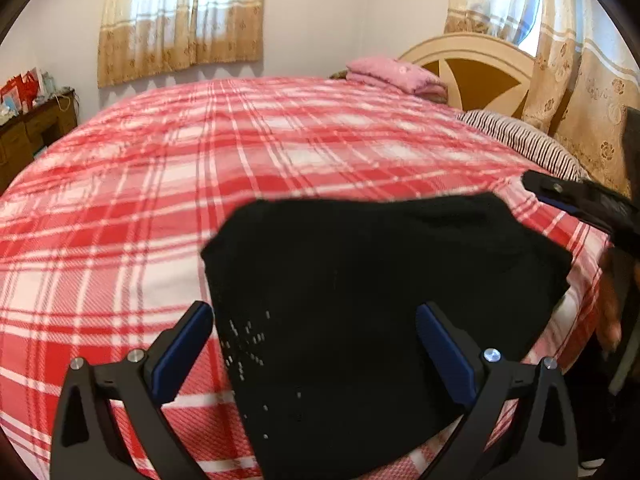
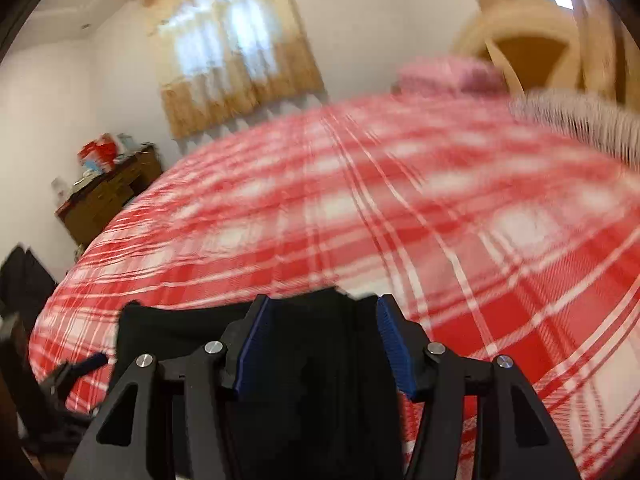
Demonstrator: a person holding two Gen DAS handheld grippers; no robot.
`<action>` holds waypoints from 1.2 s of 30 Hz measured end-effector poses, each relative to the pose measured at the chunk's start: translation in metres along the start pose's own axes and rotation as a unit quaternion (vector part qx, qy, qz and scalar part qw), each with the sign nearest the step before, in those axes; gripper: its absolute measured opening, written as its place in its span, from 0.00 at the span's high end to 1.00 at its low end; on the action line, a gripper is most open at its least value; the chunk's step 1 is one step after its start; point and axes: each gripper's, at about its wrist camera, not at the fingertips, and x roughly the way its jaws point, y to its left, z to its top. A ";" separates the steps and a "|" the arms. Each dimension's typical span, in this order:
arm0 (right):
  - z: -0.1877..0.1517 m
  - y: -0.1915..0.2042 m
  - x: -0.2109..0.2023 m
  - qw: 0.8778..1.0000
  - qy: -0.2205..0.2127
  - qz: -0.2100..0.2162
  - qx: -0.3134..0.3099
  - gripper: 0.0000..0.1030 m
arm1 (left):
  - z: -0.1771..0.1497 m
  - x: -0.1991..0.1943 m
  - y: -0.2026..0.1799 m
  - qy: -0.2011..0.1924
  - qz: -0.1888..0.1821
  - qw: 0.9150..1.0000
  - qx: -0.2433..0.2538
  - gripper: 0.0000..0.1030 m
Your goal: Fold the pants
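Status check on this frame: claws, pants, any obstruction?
Left claw wide open, black pants folded on the plaid bedspread between its pads. Right claw half open, not gripping. Nothing in the way.

Red plaid bed (image 1: 160, 200) filling room; curtained window (image 1: 180, 20) glowing at 11 o'clock; headboard (image 1: 472, 68) at 1; cluttered wooden dresser (image 1: 28, 128) standing at 9.

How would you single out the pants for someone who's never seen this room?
Start at the bed under the red-and-white plaid blanket. On its near edge lie the black pants, folded into a flat block. They are the only dark item there; the pink folded bedding and striped pillow sit by the headboard.
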 end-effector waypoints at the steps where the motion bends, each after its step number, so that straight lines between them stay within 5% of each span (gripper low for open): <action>1: -0.002 0.010 -0.006 1.000 -0.006 0.018 -0.017 0.45 | 0.004 0.000 0.000 -0.003 0.000 1.000 0.002 0.00; 5: -0.017 0.037 -0.007 0.994 0.017 0.091 -0.066 0.45 | 0.023 0.007 -0.006 -0.008 0.002 1.000 0.026 0.00; 8: -0.028 0.039 0.007 0.993 0.048 0.056 -0.093 0.45 | 0.029 0.027 -0.012 0.022 0.034 0.998 0.055 0.00; 11: -0.041 0.021 0.035 0.988 0.124 0.042 -0.075 0.45 | 0.026 0.044 -0.012 0.050 0.032 0.997 0.055 0.00; 36: -0.046 0.026 0.024 0.988 0.101 0.043 -0.107 0.45 | 0.001 0.009 0.025 0.050 0.037 0.998 -0.001 0.00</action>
